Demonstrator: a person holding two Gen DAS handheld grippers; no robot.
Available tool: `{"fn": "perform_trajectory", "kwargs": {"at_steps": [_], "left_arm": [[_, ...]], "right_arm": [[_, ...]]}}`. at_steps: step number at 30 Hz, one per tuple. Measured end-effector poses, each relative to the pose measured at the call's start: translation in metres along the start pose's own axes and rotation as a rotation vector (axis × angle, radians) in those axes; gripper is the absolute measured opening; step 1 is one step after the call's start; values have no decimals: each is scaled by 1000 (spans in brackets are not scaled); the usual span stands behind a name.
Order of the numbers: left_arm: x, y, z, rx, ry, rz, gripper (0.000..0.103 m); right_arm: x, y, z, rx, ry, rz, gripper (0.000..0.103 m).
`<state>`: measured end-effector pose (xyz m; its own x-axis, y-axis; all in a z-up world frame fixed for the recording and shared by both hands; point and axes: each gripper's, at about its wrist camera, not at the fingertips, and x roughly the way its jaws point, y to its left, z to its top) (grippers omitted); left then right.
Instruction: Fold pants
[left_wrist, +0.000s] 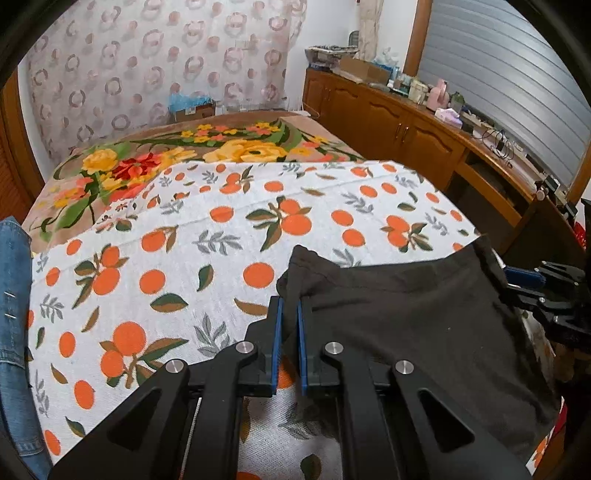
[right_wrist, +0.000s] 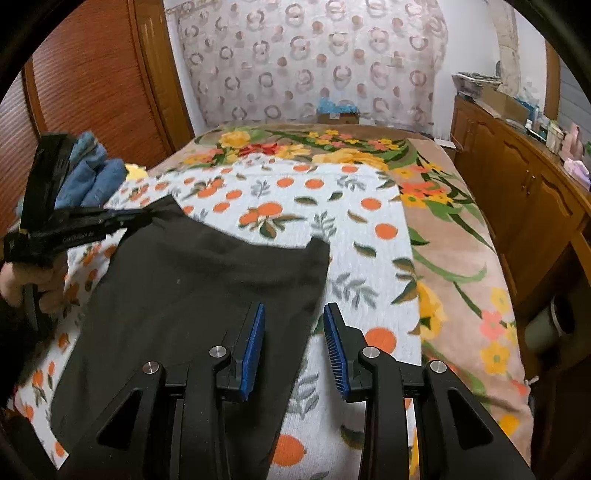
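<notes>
Black pants (left_wrist: 424, 325) lie spread on an orange-print cloth (left_wrist: 166, 258) over the bed. In the left wrist view my left gripper (left_wrist: 290, 314) is shut on the pants' far left corner, and a pinch of black cloth sticks out past the blue pads. The right wrist view shows the same pants (right_wrist: 192, 295), with the left gripper (right_wrist: 144, 218) clamped on that corner at the left. My right gripper (right_wrist: 293, 325) stands open low over the pants' right edge. The cloth passes under its left finger and nothing is pinched. It also shows at the right rim as the right gripper (left_wrist: 546, 288).
Folded blue jeans (right_wrist: 96, 177) sit at the bed's left side, near a wooden slatted door. A floral blanket (right_wrist: 461, 258) covers the far and right parts of the bed. A long wooden cabinet (left_wrist: 388, 118) with clutter on top runs along the right. A hand (right_wrist: 22, 284) holds the left gripper.
</notes>
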<state>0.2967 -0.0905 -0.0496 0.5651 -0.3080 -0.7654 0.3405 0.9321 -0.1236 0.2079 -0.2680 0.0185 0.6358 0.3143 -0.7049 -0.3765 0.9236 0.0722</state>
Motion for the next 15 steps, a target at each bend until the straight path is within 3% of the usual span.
{"fn": "perform_trajectory", "kwargs": {"at_steps": [2,3,6,15], "left_arm": [[3,-1,-2,3,8,4,9],[3,-1,-3,7,7,6,9],[4,-2,-3,10,9,7,9],[3,-3,-3,14,2,8,9]], "right_arm": [[6,1,-1,-3,12,-17,30],[8,2,-1,2,10,-25,21],[11,4,5,10,-7,-30,7],[-16,27,-1,-60,-119,62,3]]}}
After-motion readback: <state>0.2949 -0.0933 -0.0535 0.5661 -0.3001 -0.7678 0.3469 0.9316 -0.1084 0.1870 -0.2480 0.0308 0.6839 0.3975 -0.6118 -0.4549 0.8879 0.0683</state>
